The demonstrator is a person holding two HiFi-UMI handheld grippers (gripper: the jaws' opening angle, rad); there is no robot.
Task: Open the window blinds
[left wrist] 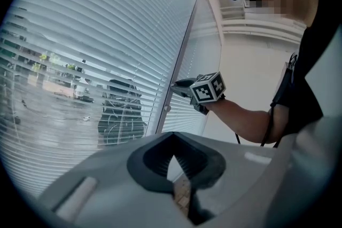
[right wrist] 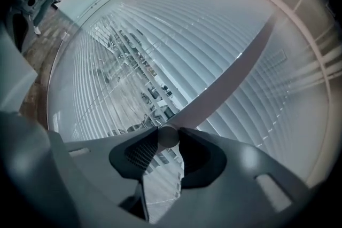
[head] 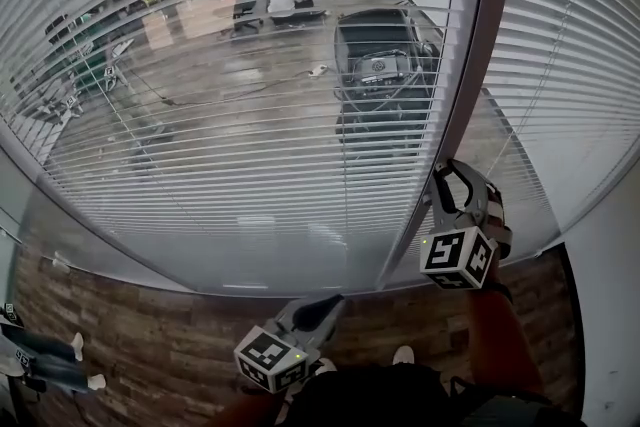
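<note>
Wood-plank floor (head: 150, 335), white wall (left wrist: 251, 72); dark bulky object (head: 378, 65) behind the glass

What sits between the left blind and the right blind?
A brown post, clearest in the head view. The right claw grips a rod by it.

My right claw (head: 446, 173) on wand (right wrist: 168, 136), between left blind (head: 230, 115) and right blind (head: 585, 65); left claw (head: 333, 303) nearer, leftward.
</note>
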